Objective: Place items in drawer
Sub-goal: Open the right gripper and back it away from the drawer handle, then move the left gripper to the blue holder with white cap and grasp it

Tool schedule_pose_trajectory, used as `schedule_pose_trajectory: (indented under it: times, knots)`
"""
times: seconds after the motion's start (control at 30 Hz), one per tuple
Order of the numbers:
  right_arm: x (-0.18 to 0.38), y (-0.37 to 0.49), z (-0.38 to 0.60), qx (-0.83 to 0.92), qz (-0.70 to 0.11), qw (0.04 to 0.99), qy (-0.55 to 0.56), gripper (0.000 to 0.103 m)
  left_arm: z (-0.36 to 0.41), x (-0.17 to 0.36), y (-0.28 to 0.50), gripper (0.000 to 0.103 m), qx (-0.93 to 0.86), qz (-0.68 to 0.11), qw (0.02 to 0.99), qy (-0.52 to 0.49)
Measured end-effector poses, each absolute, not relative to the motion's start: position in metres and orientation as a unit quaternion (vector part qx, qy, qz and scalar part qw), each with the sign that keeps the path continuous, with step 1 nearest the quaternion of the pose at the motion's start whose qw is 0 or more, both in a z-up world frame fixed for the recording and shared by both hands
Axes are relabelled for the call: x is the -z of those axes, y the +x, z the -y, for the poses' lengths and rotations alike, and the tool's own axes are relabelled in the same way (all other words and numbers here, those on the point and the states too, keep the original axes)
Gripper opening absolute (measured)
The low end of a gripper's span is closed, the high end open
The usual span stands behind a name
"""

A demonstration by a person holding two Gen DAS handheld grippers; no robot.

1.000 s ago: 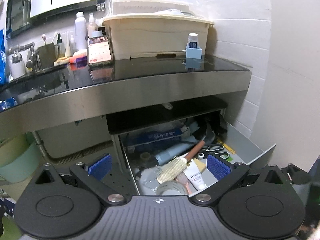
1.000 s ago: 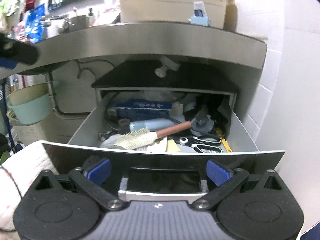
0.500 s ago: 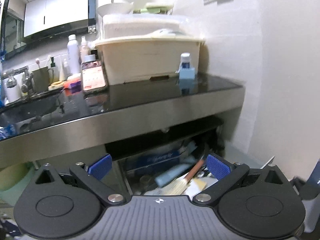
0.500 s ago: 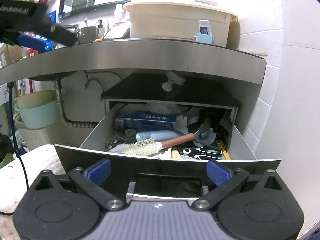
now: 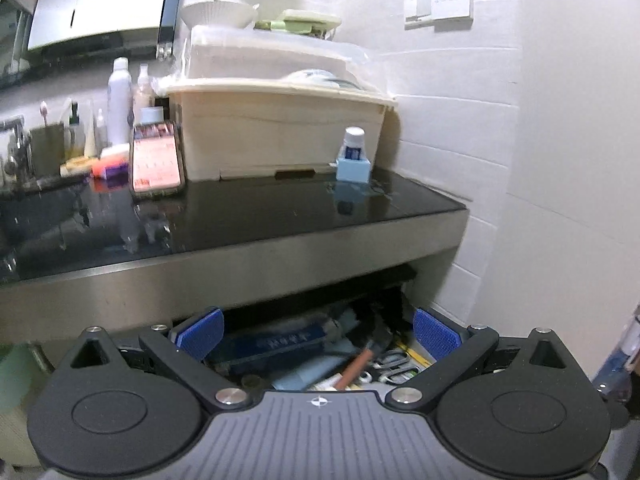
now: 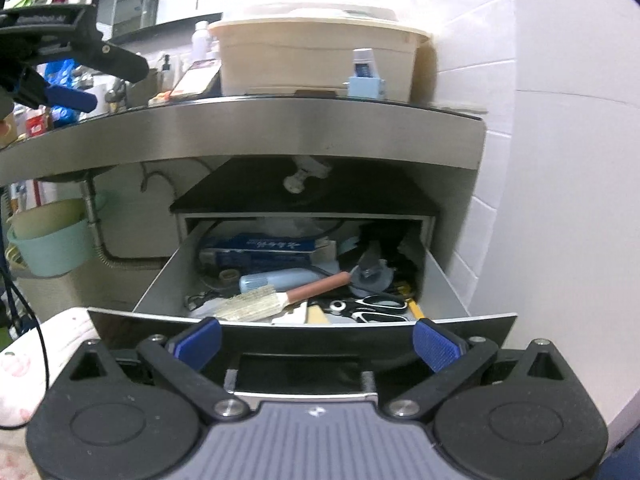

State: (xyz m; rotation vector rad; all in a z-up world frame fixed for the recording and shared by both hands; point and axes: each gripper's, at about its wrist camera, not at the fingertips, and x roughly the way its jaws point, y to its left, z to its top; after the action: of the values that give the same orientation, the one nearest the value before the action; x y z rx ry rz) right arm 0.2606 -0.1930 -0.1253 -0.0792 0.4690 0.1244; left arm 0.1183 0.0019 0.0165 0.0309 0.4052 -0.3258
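Note:
The drawer [image 6: 156, 284] under the steel counter stands pulled open, full of items: a hairbrush [image 6: 276, 298] with a brown handle, a light-blue tube [image 6: 280, 280], a blue box [image 6: 260, 246] and scissors [image 6: 372, 306]. My right gripper [image 6: 316, 338] is open and empty, just in front of the drawer's front panel [image 6: 480, 324]. My left gripper [image 5: 316, 330] is open and empty, raised above the drawer [image 5: 424, 350] and facing the black countertop [image 5: 280, 212]. A small white bottle in a blue holder [image 5: 353, 156] stands on the countertop's right side. The left gripper also shows in the right wrist view [image 6: 72, 80].
A cream storage bin [image 5: 280, 132] and a phone [image 5: 156, 160] leaning on it stand on the counter, with bottles [image 5: 120, 100] and a tap [image 5: 16, 148] to the left. A white tiled wall [image 5: 540, 160] closes the right side. A green basin [image 6: 52, 244] hangs under the sink.
My left gripper has risen from the drawer to countertop height, so the drawer has dropped low in its view. My right gripper has pulled back slightly from the drawer front. Both stay open.

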Motion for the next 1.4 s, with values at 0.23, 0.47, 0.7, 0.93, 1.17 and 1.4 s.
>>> schedule_pose_trajectory:
  times: [0.23, 0.47, 0.7, 0.93, 1.17, 1.4]
  knots:
    - [0.121, 0.261, 0.205, -0.058, -0.228, 0.972, -0.026, 0.103, 0.008, -0.043, 0.141, 0.102, 0.199, -0.175, 0.964, 0.036]
    - [0.118, 0.265, 0.216, -0.051, -0.22, 0.974, -0.016, 0.103, 0.024, -0.069, 0.171, 0.102, 0.235, -0.159, 0.958, 0.043]
    - [0.125, 0.268, 0.22, -0.063, -0.227, 0.972, -0.006, 0.103, 0.048, -0.089, 0.209, 0.102, 0.262, -0.144, 0.952, 0.063]
    - [0.138, 0.271, 0.218, -0.066, -0.247, 0.967, -0.003, 0.103, 0.087, -0.099, 0.258, 0.102, 0.279, -0.136, 0.945, 0.104]
    - [0.143, 0.271, 0.217, -0.07, -0.255, 0.965, 0.001, 0.103, 0.127, -0.095, 0.324, 0.102, 0.272, -0.166, 0.942, 0.106]
    - [0.145, 0.273, 0.224, -0.066, -0.258, 0.964, 0.021, 0.103, 0.16, -0.076, 0.39, 0.102, 0.21, -0.211, 0.948, 0.109]
